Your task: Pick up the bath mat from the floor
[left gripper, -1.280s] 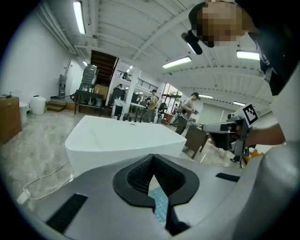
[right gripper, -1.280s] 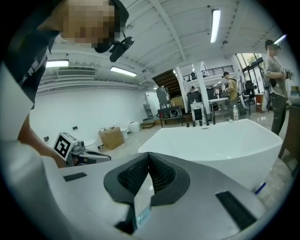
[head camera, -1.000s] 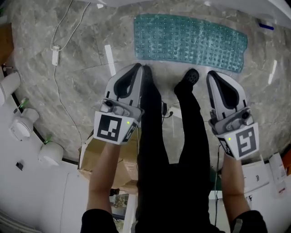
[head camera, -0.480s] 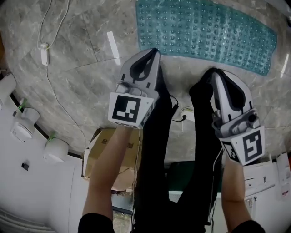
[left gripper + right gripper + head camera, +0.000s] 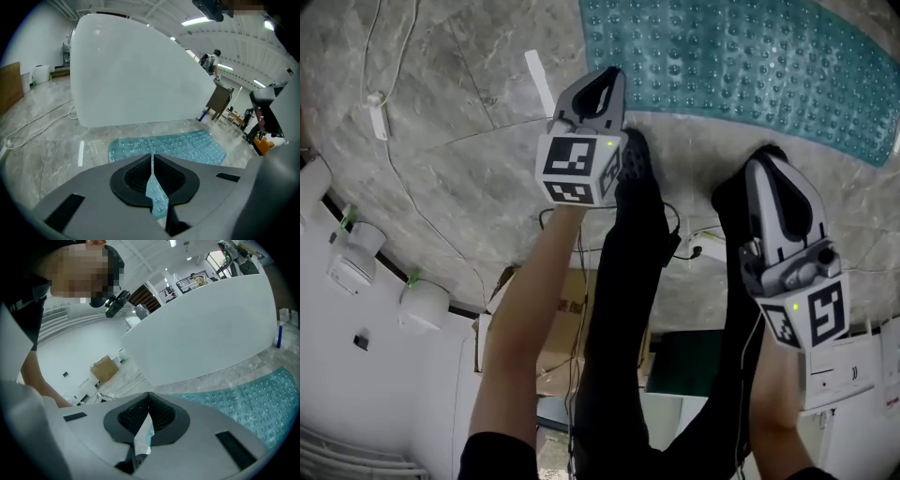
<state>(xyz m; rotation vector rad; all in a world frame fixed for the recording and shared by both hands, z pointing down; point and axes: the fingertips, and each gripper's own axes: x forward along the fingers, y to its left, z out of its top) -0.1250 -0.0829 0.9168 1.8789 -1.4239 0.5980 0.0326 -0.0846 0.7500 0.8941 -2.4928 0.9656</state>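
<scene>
1. Head view first: the bath mat (image 5: 741,66) lies flat on the grey stone floor (image 5: 459,122), on the far side of the person's feet. No part of it is lifted yet.
2. Its long axis runs left to right across the scene, with the right end a bit nearer than the left one.
3. The left claw (image 5: 607,79) is closed, tips pressed together with nothing pinched. The left gripper view only shows the mat (image 5: 178,145) on the floor out past the jaws.
4. Same deal for the right claw (image 5: 761,167): the jaws meet at the tip and it's empty. In the right gripper view the mat (image 5: 253,399) sits ahead and off to the right.
5. Here's the bit that matters: the mat is ahead of and below both claws. In the head view the left claw's tip lines up with the mat's near left corner. The right claw's tip stops short of the near edge, roughly mid-mat. So I'd call the left one closer, though I can't tell how high off the floor either of them is.
6. My guess is both claws have to open before anything happens, and the near long edge looks like the obvious place to grab. Since the mat lies flat on stone, getting a jaw under that edge could be fiddly.
</scene>
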